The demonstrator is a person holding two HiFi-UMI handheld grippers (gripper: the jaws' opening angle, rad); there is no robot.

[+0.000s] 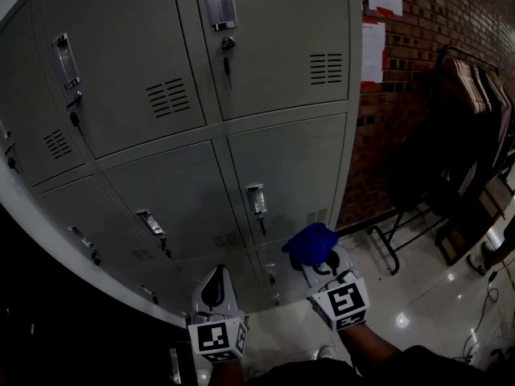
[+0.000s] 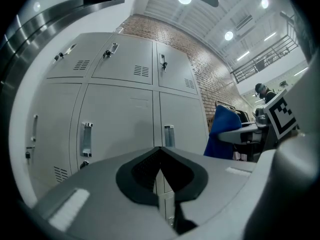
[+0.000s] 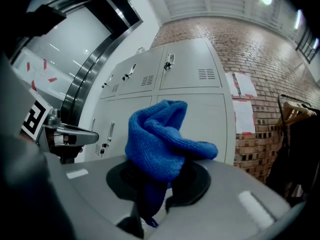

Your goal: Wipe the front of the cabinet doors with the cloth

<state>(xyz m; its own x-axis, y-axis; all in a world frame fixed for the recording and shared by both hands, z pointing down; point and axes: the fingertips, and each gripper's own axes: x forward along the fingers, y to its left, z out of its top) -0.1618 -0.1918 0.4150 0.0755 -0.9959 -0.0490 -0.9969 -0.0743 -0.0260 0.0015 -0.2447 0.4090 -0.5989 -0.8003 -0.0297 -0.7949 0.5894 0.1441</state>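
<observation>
The cabinet (image 1: 161, 183) is a grey metal bank of doors in several rows and columns. Each door has a recessed handle (image 1: 257, 199), and some have a vent grille. It fills the upper left of the head view.

The brick wall (image 1: 434, 22) adjoins the cabinet's right edge. White paper sheets (image 1: 372, 51) are fixed to the wall just beside that edge.

The glossy tiled floor (image 1: 418, 296) lies below the cabinet and reflects the ceiling lights.

A clothes rack (image 1: 475, 95) with dark garments stands in front of the wall, well apart from the cabinet.

The right gripper (image 3: 155, 184) is near the cabinet's lower right corner. Its jaws are clamped on the blue cloth (image 3: 160, 139).

The left gripper (image 2: 160, 169) is to the left of the right gripper, before the bottom row of doors. Its jaws are closed against each other at the tips, with nothing between them.

The cloth is bunched above the right jaw tips, with a tail hanging between the jaws. It faces the lower doors. No view shows whether it touches a door.
</observation>
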